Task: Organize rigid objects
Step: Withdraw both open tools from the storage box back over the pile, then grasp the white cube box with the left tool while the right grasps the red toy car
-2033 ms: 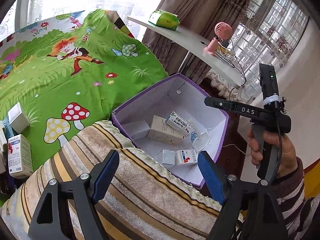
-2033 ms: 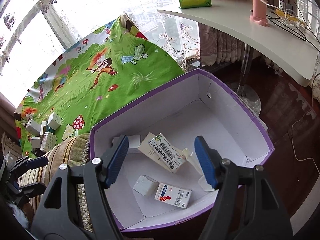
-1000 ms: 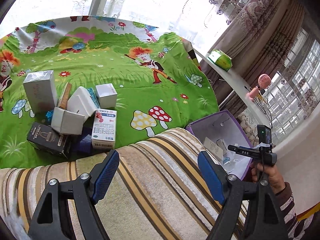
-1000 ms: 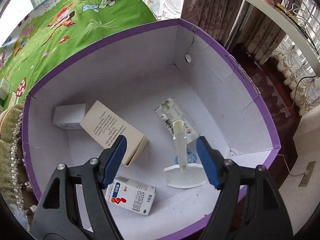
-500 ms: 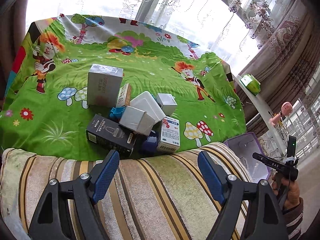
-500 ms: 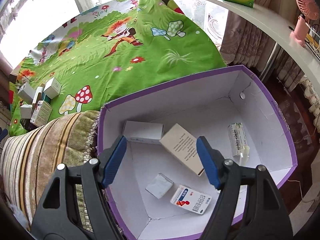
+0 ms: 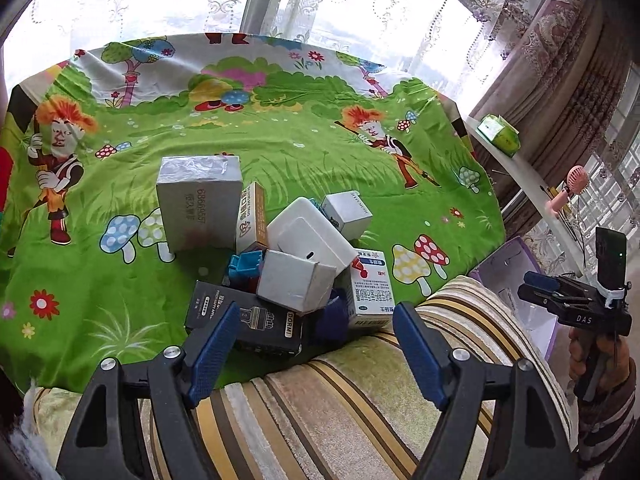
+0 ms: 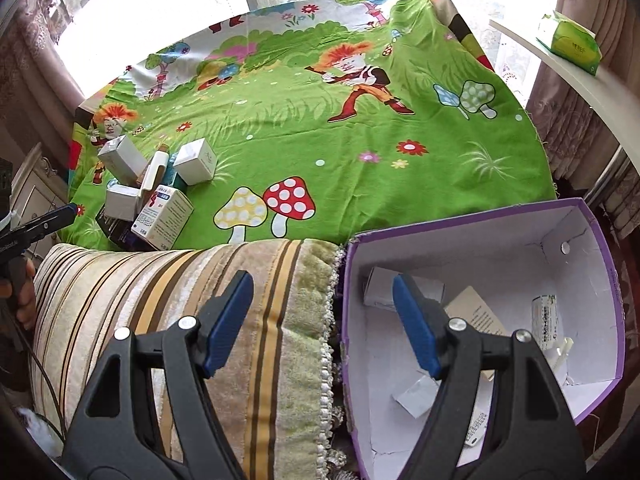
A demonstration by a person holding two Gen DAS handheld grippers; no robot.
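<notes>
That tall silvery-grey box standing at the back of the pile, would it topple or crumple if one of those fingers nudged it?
The tall grey box stands upright on soft, wrinkled green cloth, so a push near its top would probably tip it. Its straight edges suggest stiff cardboard that should hold its shape. The shiny wrap on top hints at a slippery surface. Its weight can't be judged.

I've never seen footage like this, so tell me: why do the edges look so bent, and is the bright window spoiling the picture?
Left wrist view: fisheye lens bows the window frame and rounds the green cartoon cloth; corners fall to black; the window is blown out white, yet the pile of boxes stays sharp. Right wrist view: same curving, daylight washes out the top, the purple box reads clearly.
</notes>
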